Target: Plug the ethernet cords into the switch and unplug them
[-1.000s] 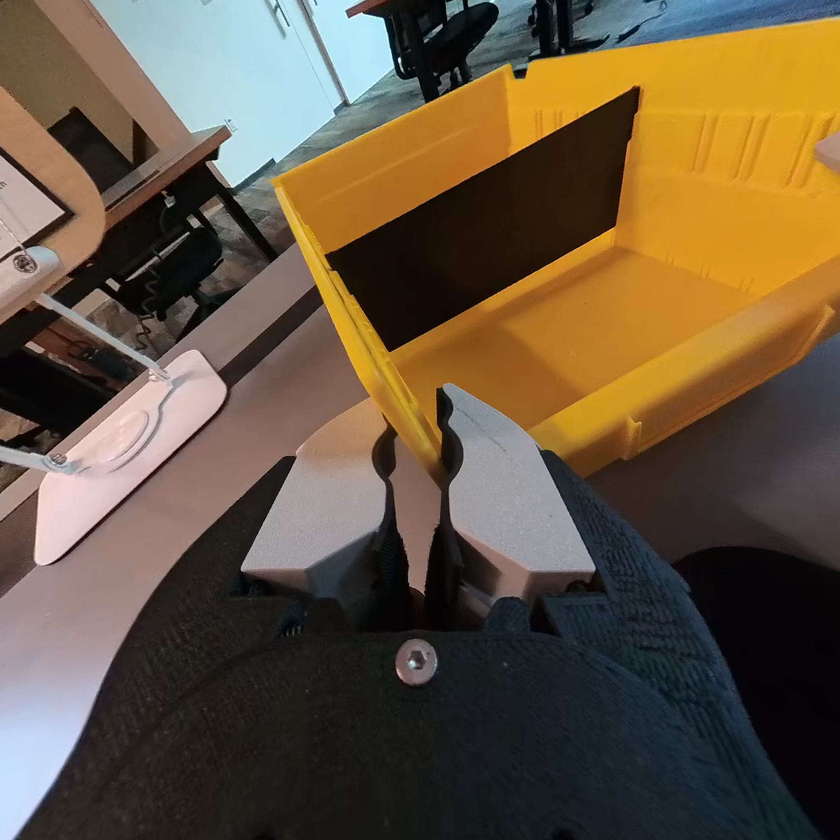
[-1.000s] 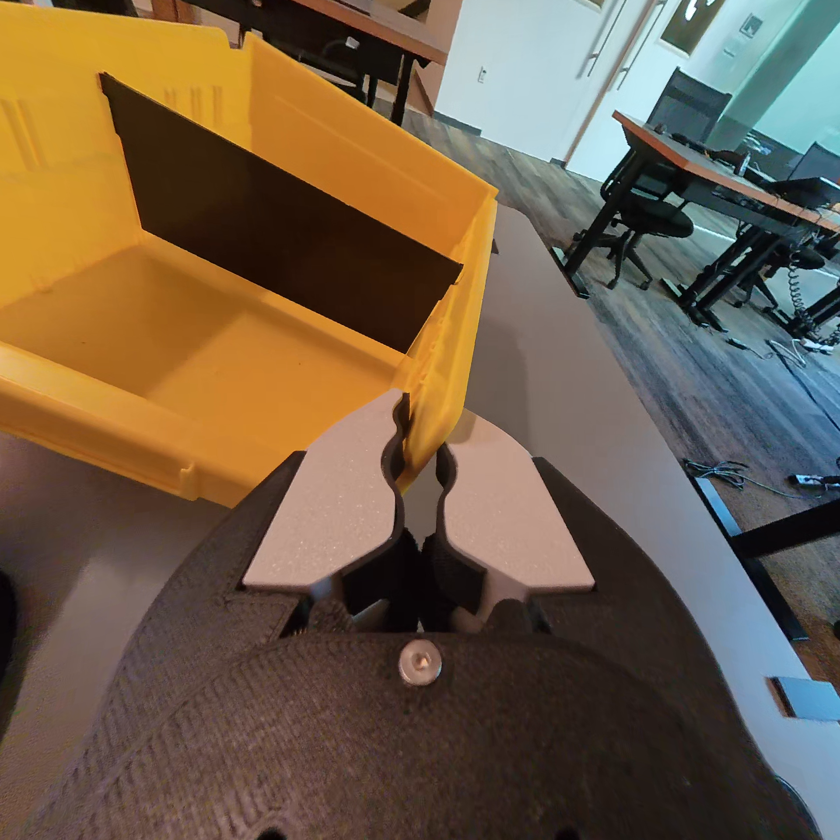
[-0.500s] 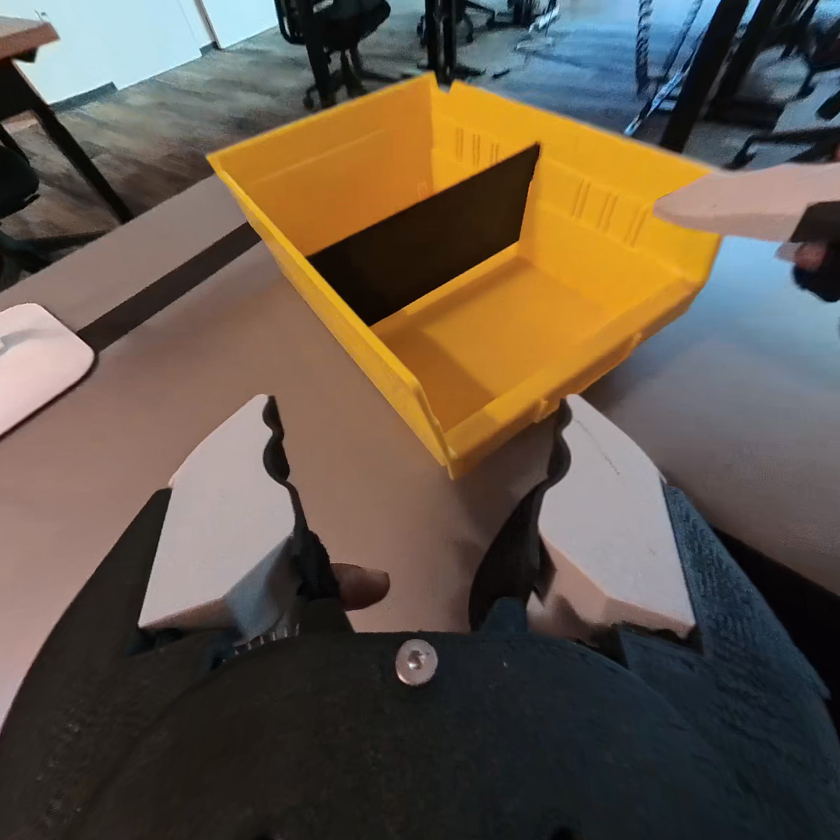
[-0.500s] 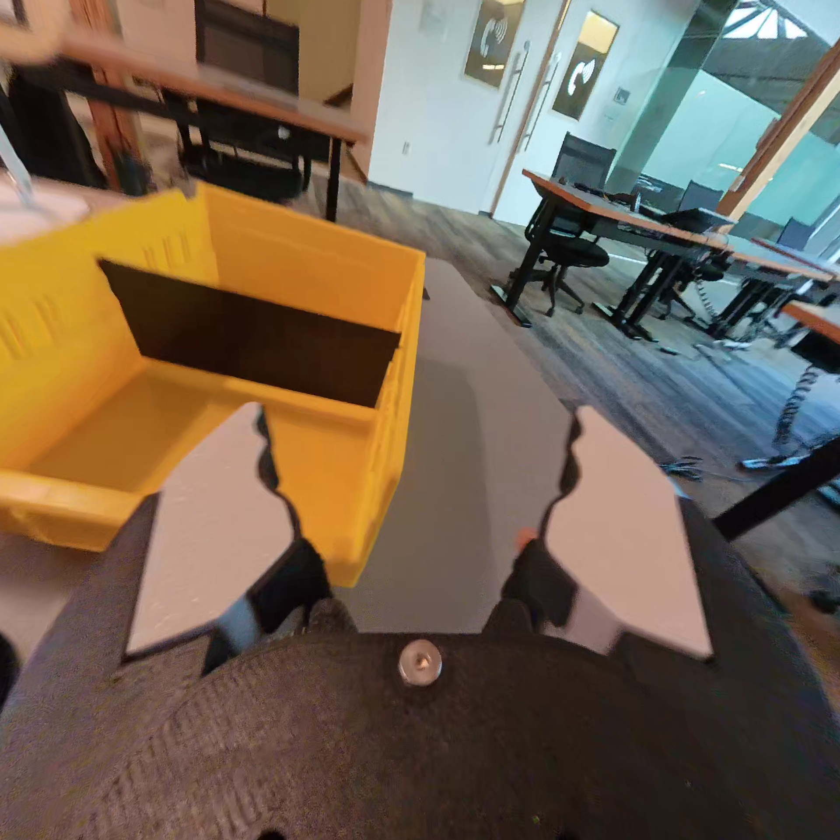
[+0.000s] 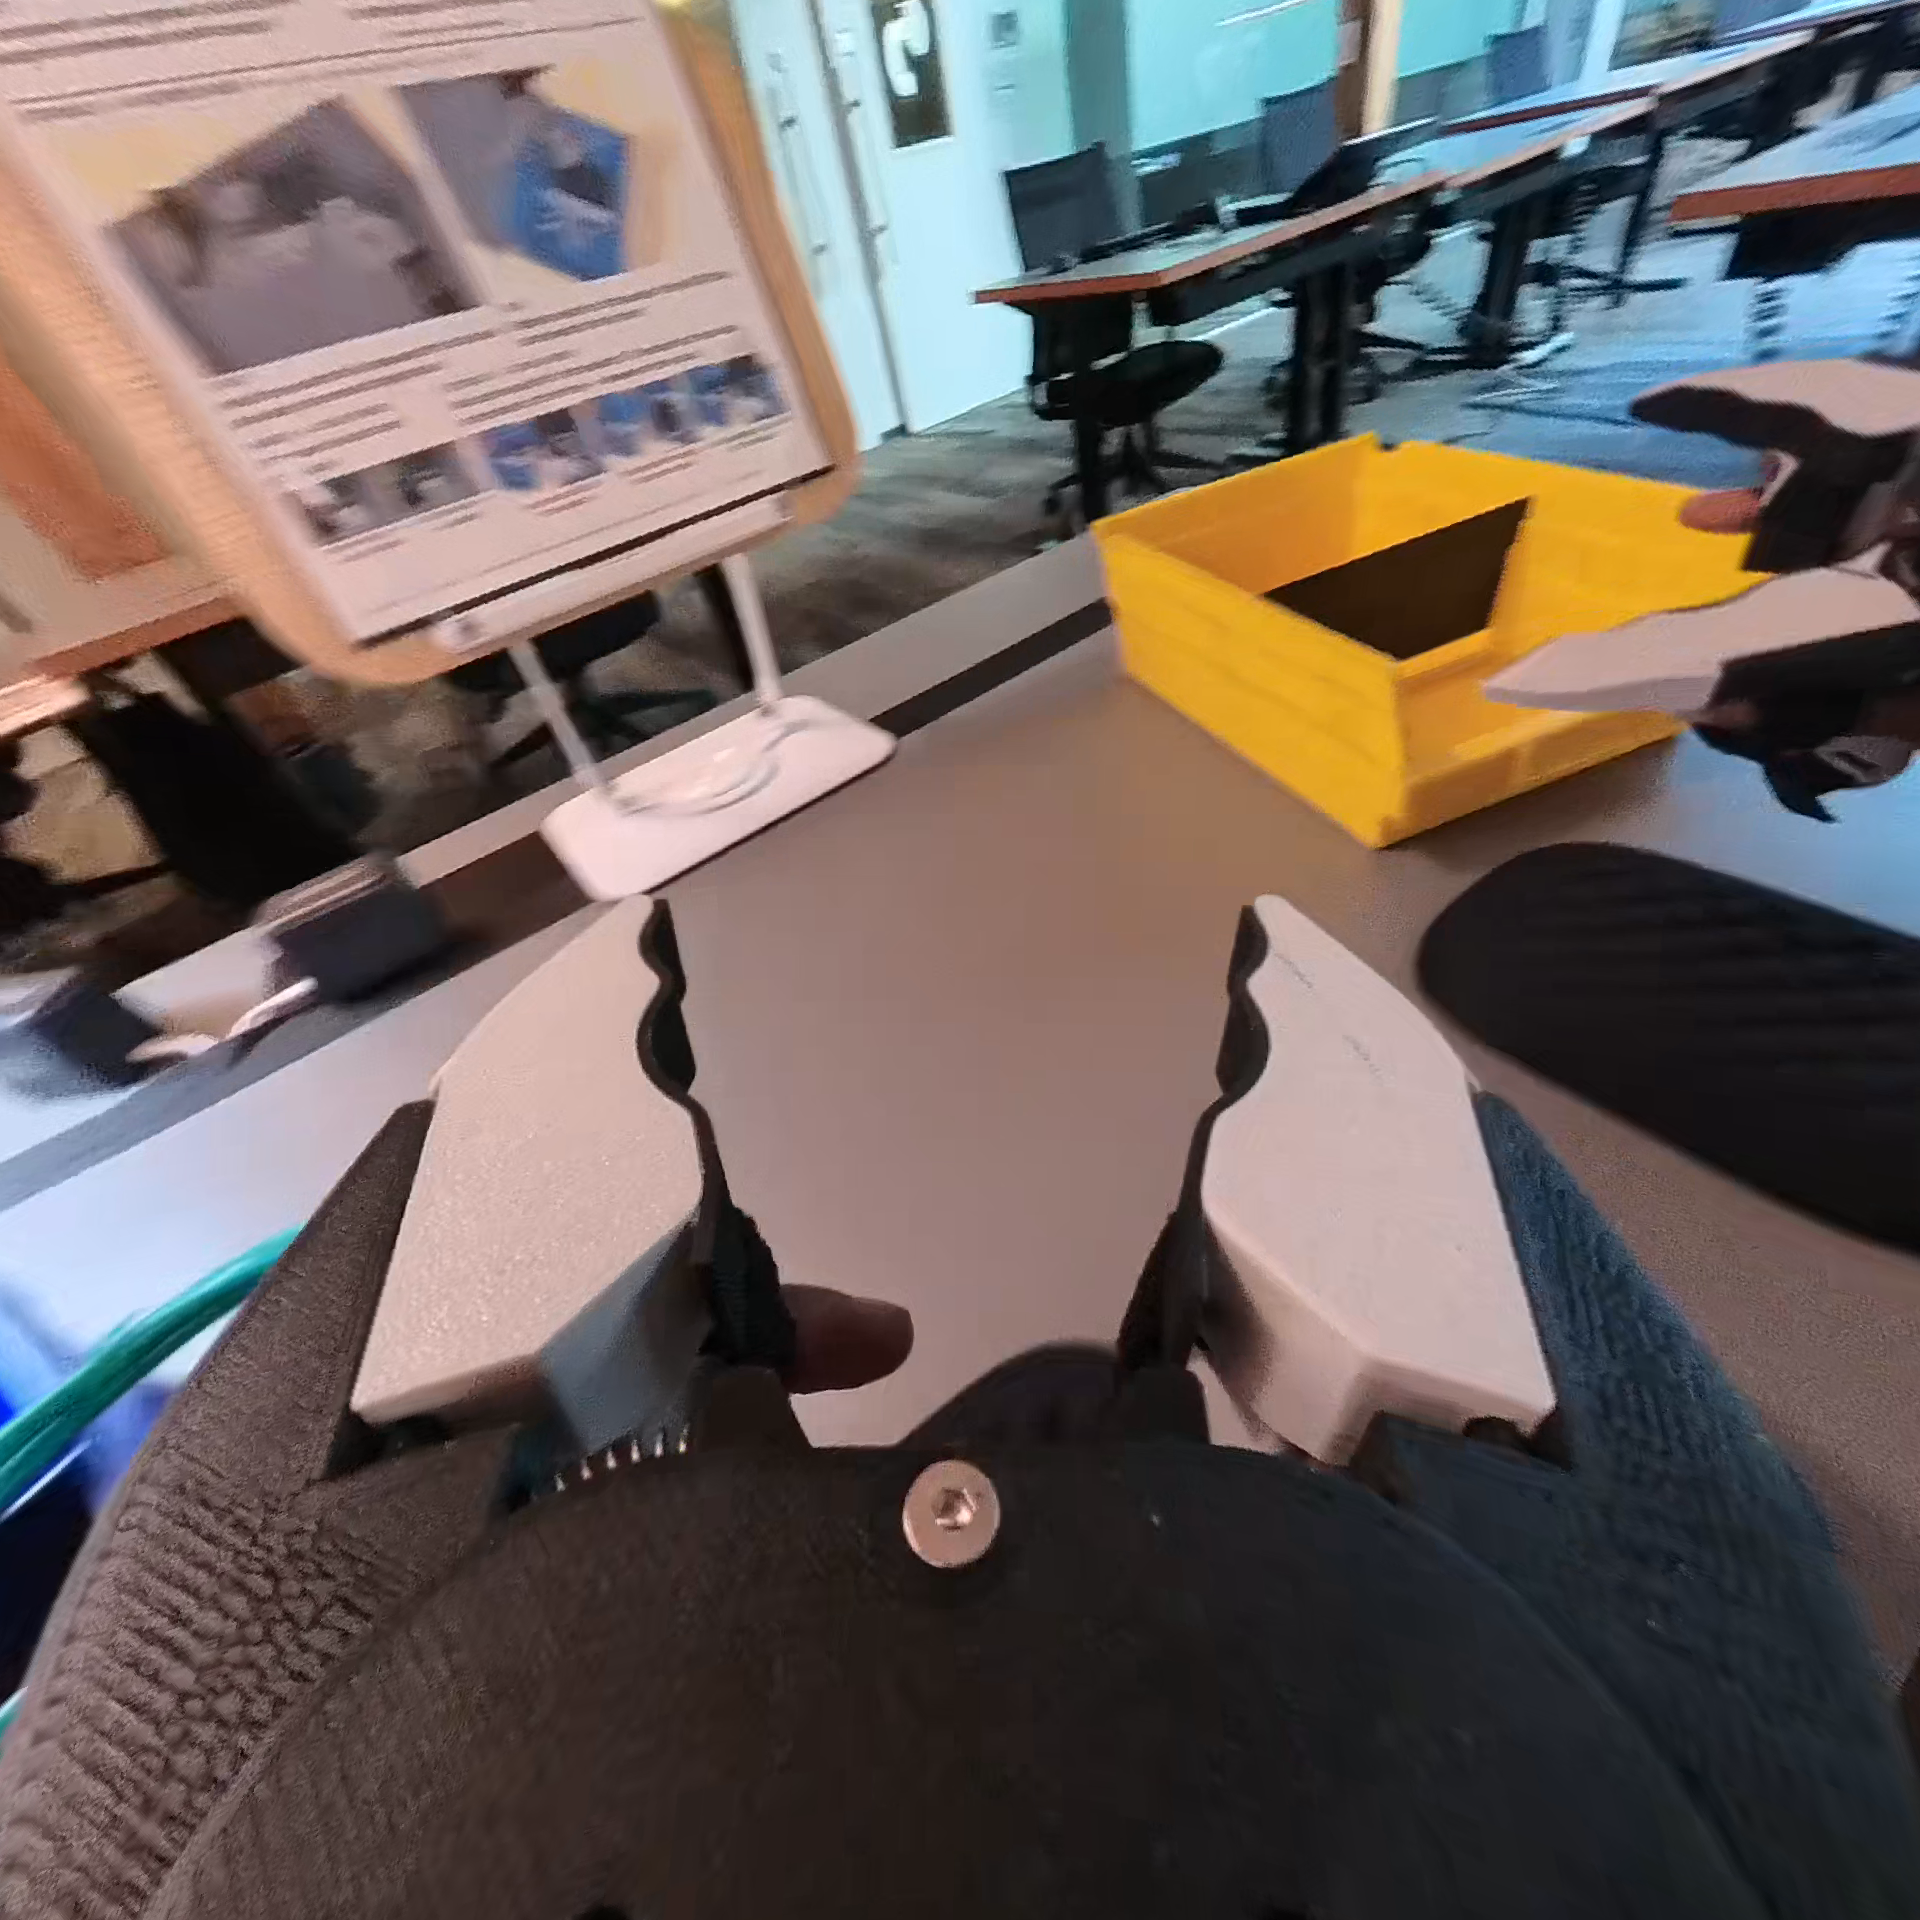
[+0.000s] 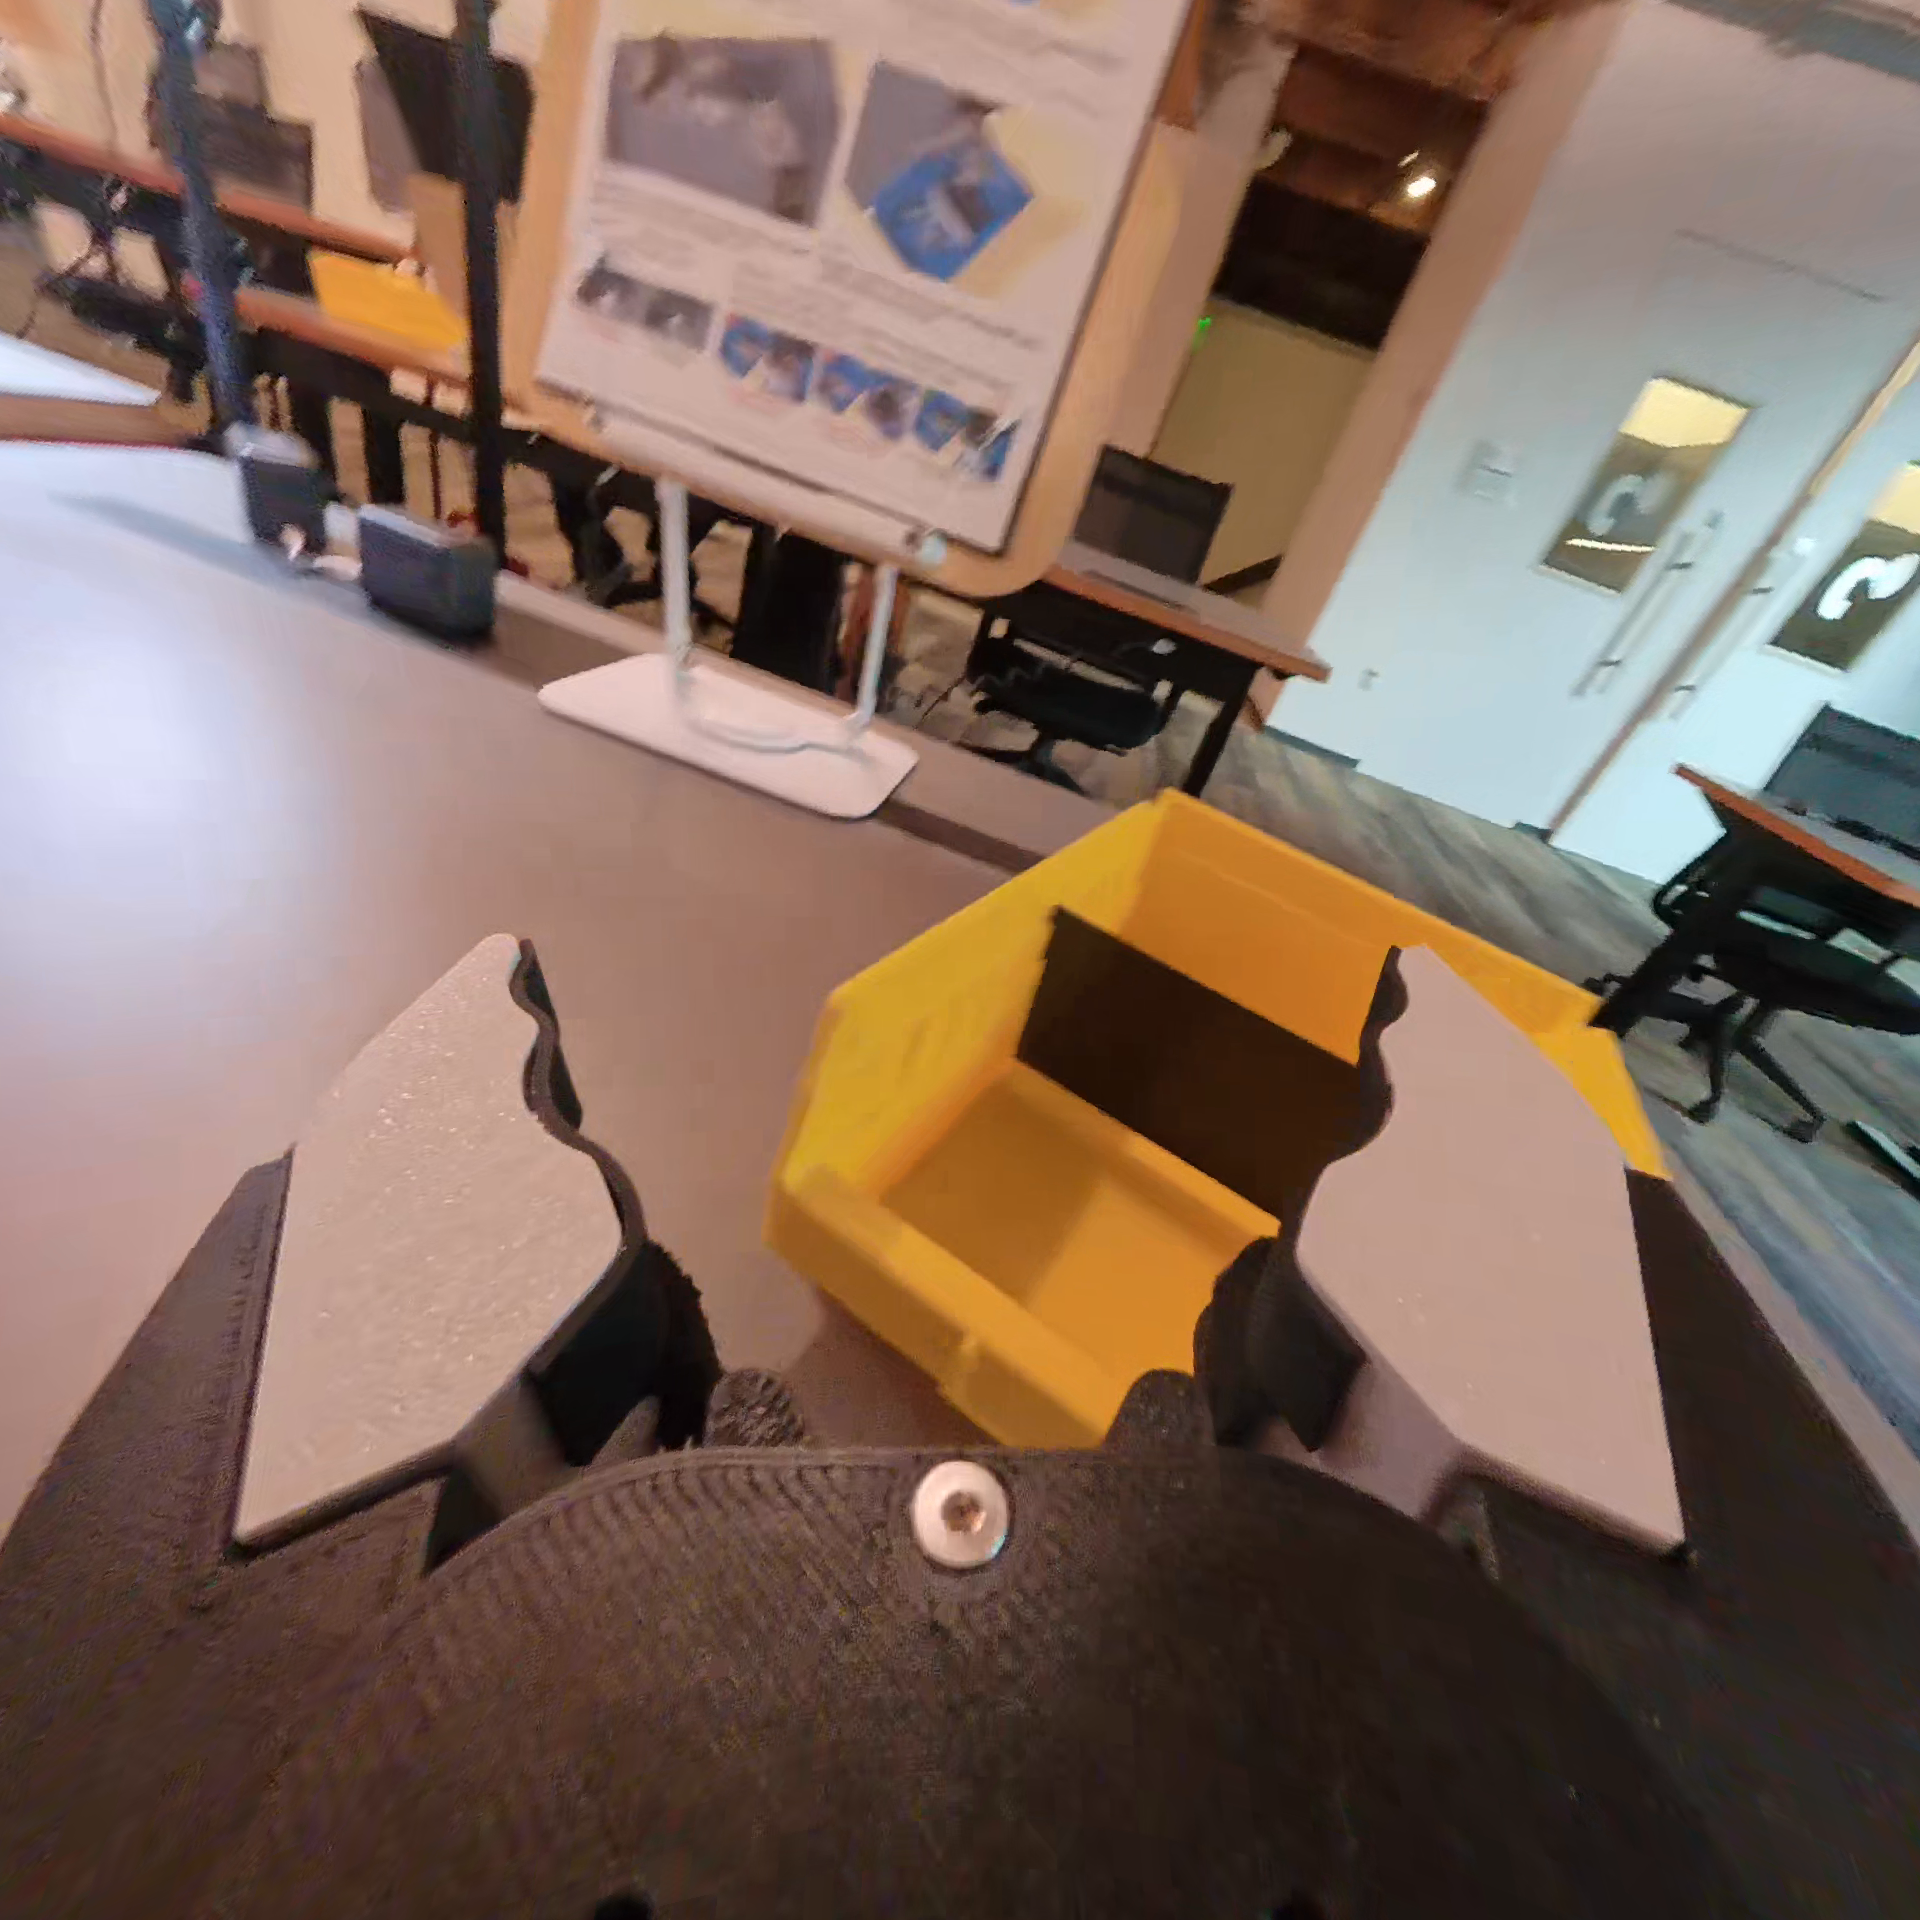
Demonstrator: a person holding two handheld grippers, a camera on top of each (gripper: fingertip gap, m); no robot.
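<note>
My left gripper [image 5: 956, 920] is open and empty above the grey table [image 5: 935, 831]. Green cords [image 5: 99, 1371] show blurred at the lower left edge of the left wrist view. My right gripper [image 6: 956, 951] is open and empty, just above and in front of an empty yellow bin [image 6: 1039, 1257] with a black divider [image 6: 1174, 1060]. In the left wrist view the bin [image 5: 1278, 644] stands at the far right with the right gripper [image 5: 1704, 582] beside it. I see no switch that I can tell for sure.
A poster board on a white stand [image 6: 727, 727] stands at the table's far edge; it also shows in the left wrist view [image 5: 717, 790]. Two small dark boxes [image 6: 426, 582] sit far left. A black textured pad [image 5: 1683, 1049] lies at the right. Desks and chairs stand beyond.
Both grippers were shut on the bin's side walls a second ago. They have let go, opened and drawn back, and both views have swung left. The bin now stands on the table.
</note>
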